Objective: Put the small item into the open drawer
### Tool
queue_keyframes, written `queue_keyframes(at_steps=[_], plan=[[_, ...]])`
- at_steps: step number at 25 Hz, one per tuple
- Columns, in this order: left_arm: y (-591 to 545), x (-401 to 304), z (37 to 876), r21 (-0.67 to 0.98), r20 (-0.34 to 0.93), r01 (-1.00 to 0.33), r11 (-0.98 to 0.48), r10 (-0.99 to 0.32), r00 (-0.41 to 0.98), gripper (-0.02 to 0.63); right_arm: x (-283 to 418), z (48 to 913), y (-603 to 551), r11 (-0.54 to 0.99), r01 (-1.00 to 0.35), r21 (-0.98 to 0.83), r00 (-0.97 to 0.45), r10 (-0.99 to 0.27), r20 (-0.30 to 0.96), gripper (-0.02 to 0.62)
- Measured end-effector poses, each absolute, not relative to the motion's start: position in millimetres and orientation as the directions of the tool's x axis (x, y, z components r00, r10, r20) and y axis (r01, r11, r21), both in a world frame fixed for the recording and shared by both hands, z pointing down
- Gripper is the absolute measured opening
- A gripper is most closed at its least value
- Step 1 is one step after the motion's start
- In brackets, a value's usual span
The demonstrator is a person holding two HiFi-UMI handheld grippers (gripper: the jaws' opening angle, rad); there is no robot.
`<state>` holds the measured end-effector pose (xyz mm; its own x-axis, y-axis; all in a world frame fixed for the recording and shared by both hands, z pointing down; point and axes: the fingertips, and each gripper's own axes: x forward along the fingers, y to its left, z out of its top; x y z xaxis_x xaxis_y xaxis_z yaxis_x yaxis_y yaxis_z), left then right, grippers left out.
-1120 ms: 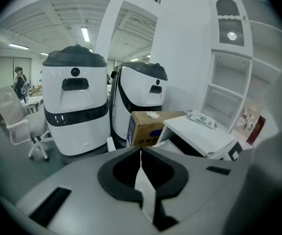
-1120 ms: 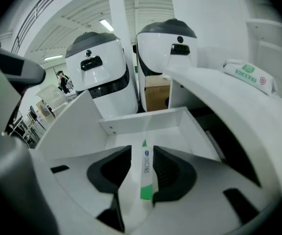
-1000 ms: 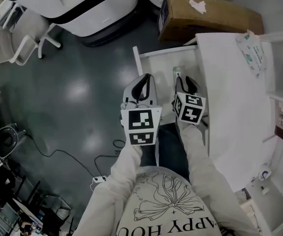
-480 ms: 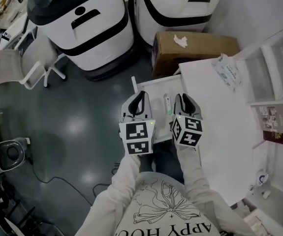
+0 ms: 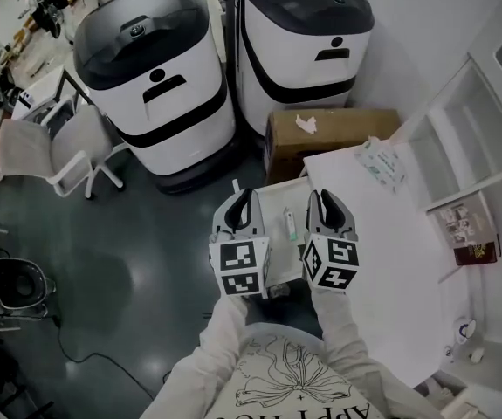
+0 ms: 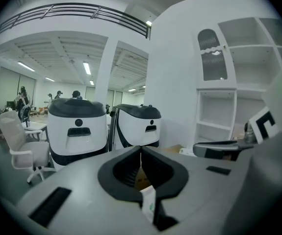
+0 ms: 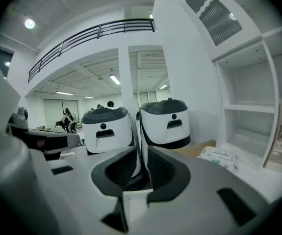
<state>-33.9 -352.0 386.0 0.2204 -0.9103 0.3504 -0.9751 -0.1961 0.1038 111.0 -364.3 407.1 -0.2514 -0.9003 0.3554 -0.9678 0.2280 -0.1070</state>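
**Grey-floored room, white desk: small item lies in the open drawer, both grippers empty**

Grey floor fills the left of the head view, with a white chair (image 5: 54,151) at the far left. Two big white-and-black machines (image 5: 159,94) stand side by side at the top. A cardboard box (image 5: 333,133) sits just in front of the right-hand machine, against the far end of the white desk (image 5: 390,243). A printed packet (image 5: 381,164) lies near the desk's far corner. White shelves (image 5: 460,147) run along the right.

The drawer (image 5: 272,238) is pulled out from the desk's left side. The small item (image 5: 290,224), a slim pale tube, lies inside it, lengthwise, apart from both grippers.

You hold your left gripper (image 5: 244,192) over the drawer's left edge and your right gripper (image 5: 320,195) over its right edge, both pointing away from you at the machines.

Left gripper (image 6: 141,152): jaw tips touch, nothing between them. Right gripper (image 7: 142,153): jaws barely apart, a thin slit, nothing held, and only the machine behind shows through it.
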Motion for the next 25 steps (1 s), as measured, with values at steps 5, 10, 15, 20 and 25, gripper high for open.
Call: queue_keyframes(at_steps=[5,10,15,20,25], plan=[[-344.1,-31.7,357.3,0.098,0.289,-0.973,-0.208,-0.93,0.228,0.008,113.9,371.0,-356.0,0.241,-0.965,-0.1,-0.259,-0.925,0.278,0.063],[-339.1,-30.2,338.9,0.08,0.25,-0.974,-0.212,-0.942,0.226,0.008,114.9,350.7,-352.4,0.245,-0.965,-0.091,-0.259,-0.937,0.234,0.058],[-335.1,-28.9,325.1,0.07,0.225,-0.975,-0.212,-0.949,0.223,0.008,111.0,337.9,-348.8,0.256,-0.963,-0.086,-0.268,-0.942,0.204,0.057],[-333.8,-27.7,314.1,0.064,0.204,-0.975,-0.212,-0.954,0.221,0.008,110.6,330.3,-348.5,0.268,-0.96,-0.078,-0.278,-0.942,0.187,0.057],[-332.7,-27.2,311.3,0.062,0.196,-0.977,-0.204,-0.957,0.213,0.008,113.6,327.1,-347.8,0.265,-0.962,-0.074,-0.274,-0.945,0.179,0.057]])
